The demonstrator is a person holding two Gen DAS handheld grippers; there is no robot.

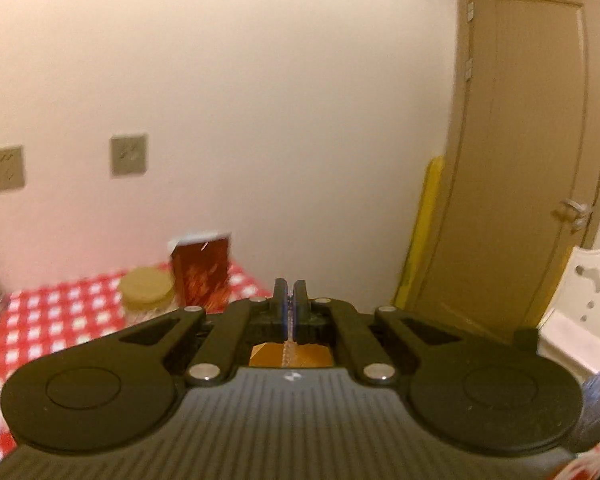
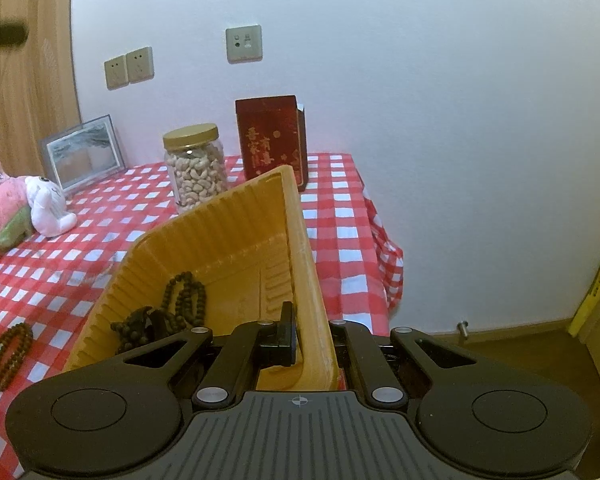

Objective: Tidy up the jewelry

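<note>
In the right wrist view my right gripper (image 2: 300, 320) is shut on the right rim of a yellow ribbed tray (image 2: 216, 236) and holds it tilted over the table. Dark bead bracelets (image 2: 180, 300) lie inside the tray. A brown bead bracelet (image 2: 6, 354) lies on the red checked tablecloth (image 2: 100, 216) at the left. In the left wrist view my left gripper (image 1: 290, 292) is shut on a thin silvery chain (image 1: 288, 348), which hangs down between the fingers above a bit of yellow tray (image 1: 292, 354).
A jar of cashews (image 2: 194, 166), a dark red box (image 2: 272, 140), a photo frame (image 2: 80, 152) and plush toys (image 2: 16, 200) stand at the back of the table. The table edge (image 2: 368, 208) drops at the right. A brown door (image 1: 520, 140) and a white chair (image 1: 580, 312) are to the right.
</note>
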